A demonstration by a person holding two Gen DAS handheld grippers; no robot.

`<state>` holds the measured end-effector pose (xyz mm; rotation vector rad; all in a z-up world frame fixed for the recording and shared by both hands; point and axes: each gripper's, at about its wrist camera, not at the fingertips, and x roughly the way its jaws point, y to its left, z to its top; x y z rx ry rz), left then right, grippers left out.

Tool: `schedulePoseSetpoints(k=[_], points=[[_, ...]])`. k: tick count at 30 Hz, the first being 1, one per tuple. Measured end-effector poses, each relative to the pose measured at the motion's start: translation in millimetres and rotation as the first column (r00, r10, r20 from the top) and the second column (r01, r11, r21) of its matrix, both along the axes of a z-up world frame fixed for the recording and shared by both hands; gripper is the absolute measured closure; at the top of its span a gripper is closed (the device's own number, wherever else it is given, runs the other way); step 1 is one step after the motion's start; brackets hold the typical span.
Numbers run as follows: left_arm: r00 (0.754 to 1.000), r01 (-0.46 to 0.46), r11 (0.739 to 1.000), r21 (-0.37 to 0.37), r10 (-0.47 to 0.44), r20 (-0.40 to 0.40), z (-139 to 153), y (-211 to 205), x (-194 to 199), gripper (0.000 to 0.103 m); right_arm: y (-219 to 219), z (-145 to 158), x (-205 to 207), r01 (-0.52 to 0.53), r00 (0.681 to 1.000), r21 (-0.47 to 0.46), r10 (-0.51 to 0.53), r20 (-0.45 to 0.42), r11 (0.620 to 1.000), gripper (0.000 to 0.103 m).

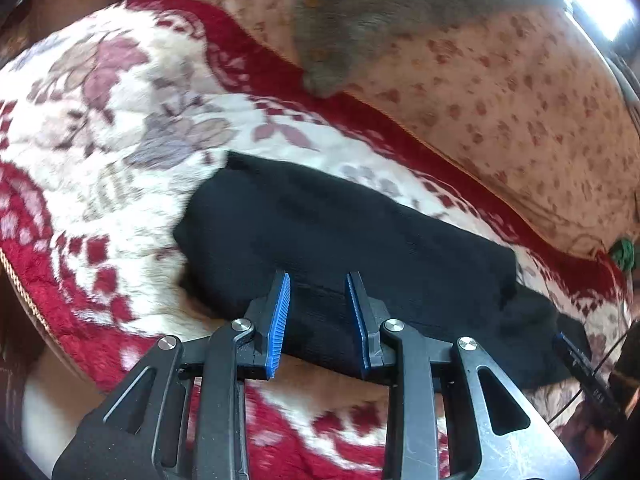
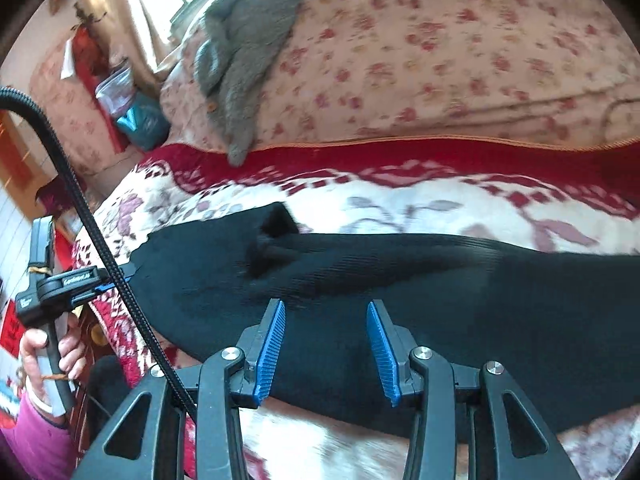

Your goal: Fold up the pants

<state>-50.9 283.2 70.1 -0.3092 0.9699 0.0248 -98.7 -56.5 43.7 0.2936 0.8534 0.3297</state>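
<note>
Black knit pants [image 1: 340, 232] lie folded in a long strip across a red and white floral blanket [image 1: 120, 100] on a bed. My left gripper [image 1: 317, 276] hovers over the strip's near edge with its blue pads apart and only flat fabric showing between them. In the right wrist view the pants [image 2: 440, 280] run from left to right, with a small raised fold near the left end. My right gripper [image 2: 326, 303] stands open above their near edge. The left gripper [image 2: 128, 274] also shows there at the pants' left end, held by a hand [image 2: 68, 352].
A grey fuzzy garment [image 2: 248, 40] lies on the pink floral sheet [image 2: 440, 40] beyond the blanket [image 2: 400, 200]. A black ribbed cable [image 2: 100, 240] arcs down the left side. A teal bag [image 2: 142, 120] and clutter sit past the bed's left end.
</note>
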Motion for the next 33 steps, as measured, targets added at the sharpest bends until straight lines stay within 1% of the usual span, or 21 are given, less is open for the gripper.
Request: schedulePoseSetpoints(k=[2, 3, 6, 8, 9, 11, 13, 16, 18, 19, 20, 24, 26, 29, 30, 31, 33], points=[[0.999, 0.031, 0.999, 0.028, -0.032, 0.016, 3.5, -19.5, 0.6, 0.077, -11.1, -0.1, -5.6, 0.025, 1.0, 0.004, -0.025, 0.0, 1.0, 0.061], [0.999, 0.047, 0.998, 0.033, -0.048, 0.019, 4.1, -28.1, 2.0, 0.077, -15.5, -0.2, -7.7, 0.038, 0.999, 0.002, -0.038, 0.002, 0.999, 0.059], [0.995, 0.096, 0.995, 0.017, -0.096, 0.013, 4.0, -52.5, 6.9, 0.077, -24.6, 0.8, -11.5, 0.061, 0.998, 0.002, -0.061, 0.004, 0.998, 0.058], [0.992, 0.123, 0.992, 0.002, -0.123, 0.01, 2.4, -68.2, 11.0, 0.072, -30.7, 1.8, -14.4, 0.073, 0.997, 0.009, -0.073, 0.011, 0.997, 0.058], [0.99, 0.137, 0.991, 0.0, -0.137, 0.01, 1.9, -75.2, 13.1, 0.071, -34.2, 1.9, -14.5, 0.079, 0.997, 0.013, -0.079, 0.013, 0.997, 0.057], [0.985, 0.174, 0.985, 0.013, -0.174, 0.007, -0.1, -90.7, 18.7, 0.071, -38.3, 2.7, -12.7, 0.081, 0.997, 0.019, -0.081, 0.012, 0.997, 0.057], [0.978, 0.207, 0.978, 0.024, -0.207, 0.001, -2.5, -103.2, 25.0, 0.071, -36.1, 5.1, -8.2, 0.062, 0.998, 0.008, -0.062, 0.02, 0.998, 0.057], [0.971, 0.239, 0.971, 0.006, -0.238, -0.008, -5.4, -112.2, 31.6, 0.071, -23.0, 11.9, 3.9, -0.008, 0.999, -0.002, 0.008, 0.05, 1.0, 0.056], [0.967, 0.254, 0.967, -0.004, -0.254, -0.015, -7.2, -116.4, 35.1, 0.07, -11.7, 13.8, 15.3, -0.069, 0.996, 0.025, 0.067, 0.055, 0.997, 0.056], [0.964, 0.266, 0.964, -0.005, -0.266, -0.02, -8.7, -118.5, 37.9, 0.066, -5.7, 13.6, 22.3, -0.097, 0.994, 0.039, 0.095, 0.055, 0.994, 0.056], [0.962, 0.272, 0.962, -0.003, -0.272, -0.023, -10.1, -120.2, 39.5, 0.065, 1.3, 11.7, 31.3, -0.129, 0.991, 0.055, 0.127, 0.05, 0.99, 0.056], [0.956, 0.29, 0.957, 0.013, -0.289, -0.039, -18.7, -125.0, 48.4, 0.065, 33.2, -1.1, 71.7, -0.231, 0.973, 0.096, 0.232, -0.009, 0.968, 0.056], [0.955, 0.295, 0.955, 0.023, -0.294, -0.05, -24.0, -124.9, 53.7, 0.065, 43.7, -8.1, 90.1, -0.255, 0.964, 0.13, 0.262, -0.04, 0.958, 0.056], [0.956, 0.289, 0.957, 0.023, -0.288, -0.052, -28.5, -122.9, 60.9, 0.065, 53.6, -24.1, 118.8, -0.273, 0.947, 0.222, 0.302, -0.11, 0.936, 0.056], [0.957, 0.288, 0.957, 0.019, -0.287, -0.051, -29.1, -121.7, 62.9, 0.065, 56.9, -28.1, 125.9, -0.288, 0.939, 0.254, 0.325, -0.114, 0.923, 0.068], [0.958, 0.285, 0.958, 0.016, -0.284, -0.049, -29.4, -120.3, 65.7, 0.065, 60.3, -30.0, 131.2, -0.307, 0.933, 0.274, 0.345, -0.104, 0.911, 0.089], [0.959, 0.279, 0.96, 0.012, -0.278, -0.05, -29.4, -118.8, 69.7, 0.065, 64.4, -31.3, 138.8, -0.309, 0.934, 0.276, 0.346, -0.096, 0.91, 0.093]])
